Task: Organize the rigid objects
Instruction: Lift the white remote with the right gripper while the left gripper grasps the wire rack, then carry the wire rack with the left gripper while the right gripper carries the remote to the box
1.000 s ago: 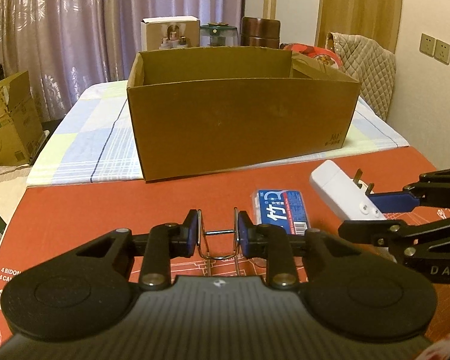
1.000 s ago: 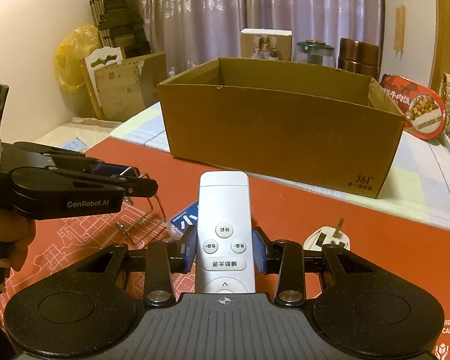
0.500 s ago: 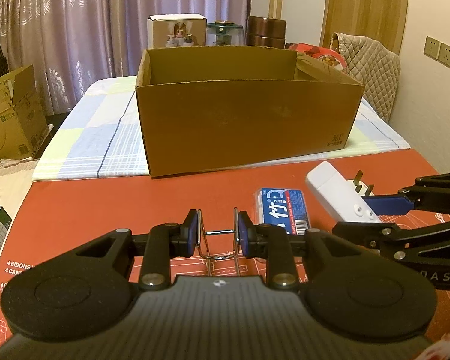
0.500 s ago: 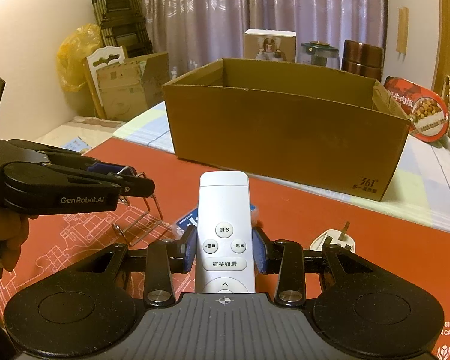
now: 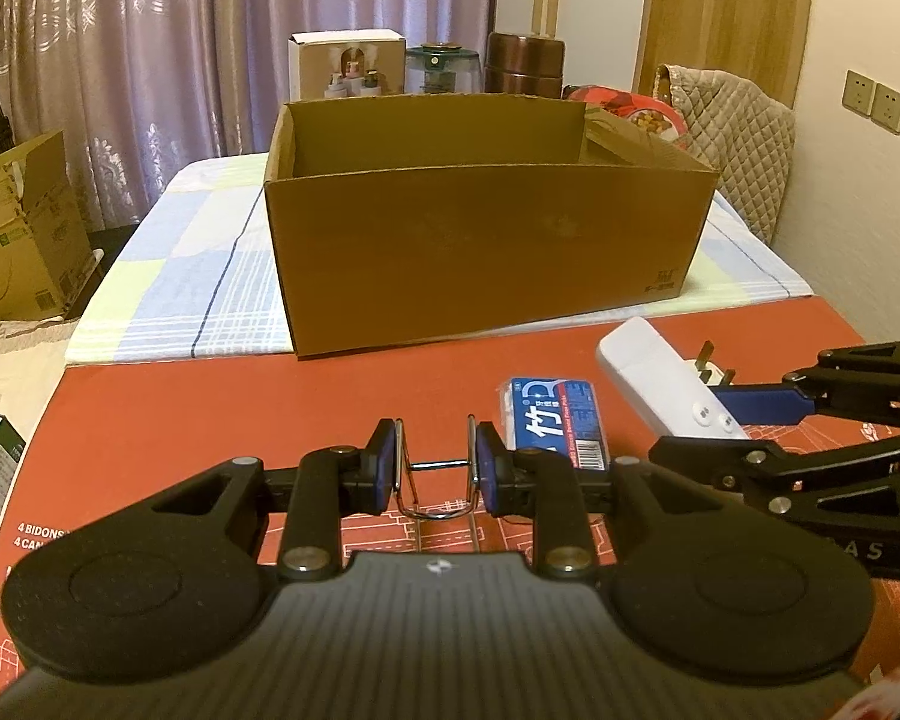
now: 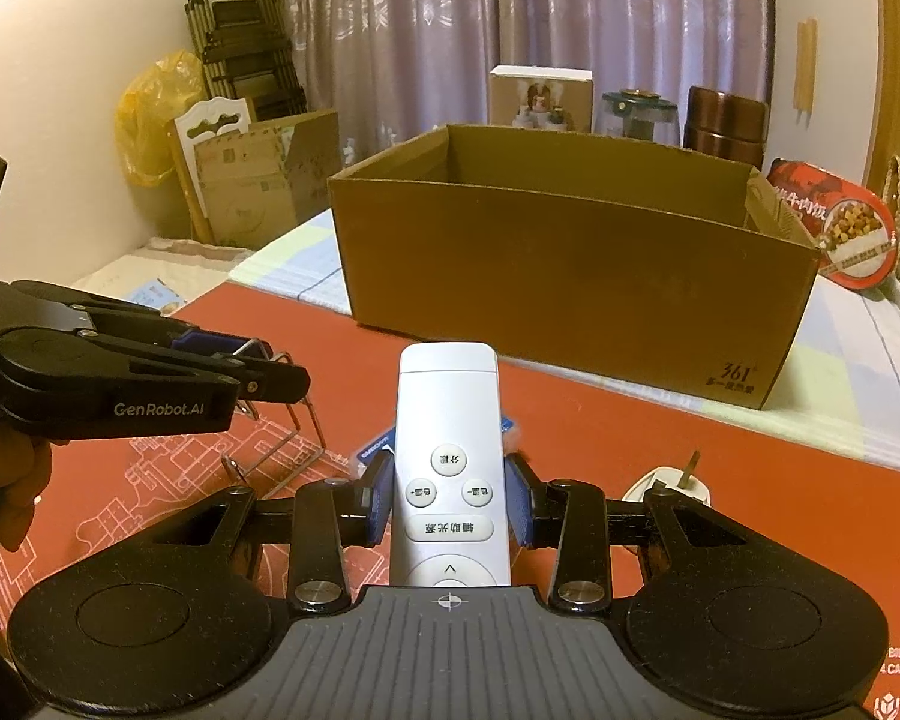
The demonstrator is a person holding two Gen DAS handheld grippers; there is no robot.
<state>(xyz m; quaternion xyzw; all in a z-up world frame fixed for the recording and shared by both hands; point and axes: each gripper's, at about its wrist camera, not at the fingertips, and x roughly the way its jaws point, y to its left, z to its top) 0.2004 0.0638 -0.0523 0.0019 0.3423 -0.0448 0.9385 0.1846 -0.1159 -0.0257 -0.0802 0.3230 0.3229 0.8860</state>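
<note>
A white remote control (image 6: 449, 462) sits clamped between the blue pads of the right gripper (image 6: 449, 495), buttons up, its far end pointing toward the open cardboard box (image 6: 570, 264). The remote is held above the red tabletop (image 6: 600, 438), short of the box's near wall. From the left wrist view the same remote (image 5: 660, 384) shows at the right, pinched by the right gripper (image 5: 732, 426) just beside a white wall plug (image 5: 711, 366) whose metal prongs stick up behind it.

The left gripper (image 5: 435, 468) is clenched on a bent wire stand (image 5: 435, 486), its two upright wire sides pressed against the inner faces of the pads, with a crossbar running between them. In the right wrist view the left gripper (image 6: 270, 369) comes in from the left edge, and the wire stand (image 6: 276, 438) hangs from it down to the red tabletop; whether its feet touch the surface cannot be told.

A blue-and-white packet (image 5: 552, 420) printed with Chinese characters lies flat on the red tabletop (image 5: 210, 408) between the two grippers, nearer the right one. The cardboard box (image 5: 480, 222) stands beyond, half on a checked cloth (image 5: 180, 276). Behind it stand a small white carton (image 5: 348, 66), a glass jar (image 5: 441, 66) and a brown canister (image 5: 525, 66) before purple curtains (image 5: 150, 48).
</note>
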